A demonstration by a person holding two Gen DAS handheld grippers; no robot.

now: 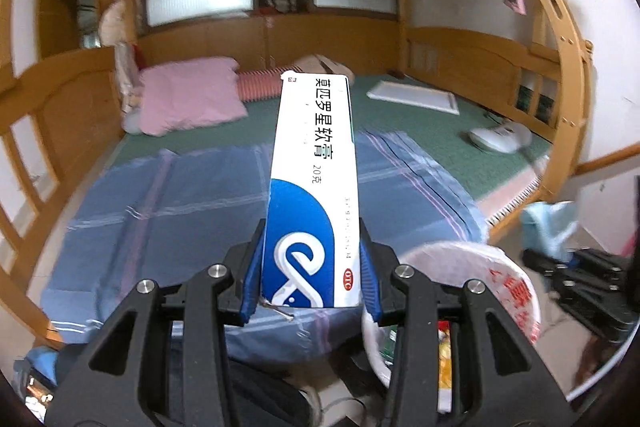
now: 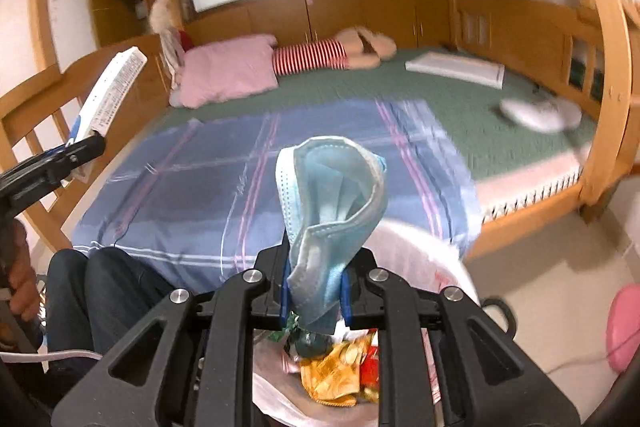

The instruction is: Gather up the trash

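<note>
Right wrist view: right gripper [image 2: 316, 291] jaws pinch a face mask [image 2: 332, 203] directly above the lined bin [image 2: 420, 259]; left gripper [image 1: 310, 287] jaws clamp an ointment box [image 1: 312, 187], long axis pointing forward, bin lower right.

A bag-lined bin [image 2: 420, 247] gapes under the right gripper [image 2: 316, 291], its mouth half filled with wrappers [image 2: 336, 375]. At twelve o'clock a blue checked sheet [image 2: 224, 187] lies flat and bare on the bed. Wooden rails [image 2: 608, 75] wall three o'clock; the person's knees [image 2: 100, 287] crowd eight o'clock.
</note>
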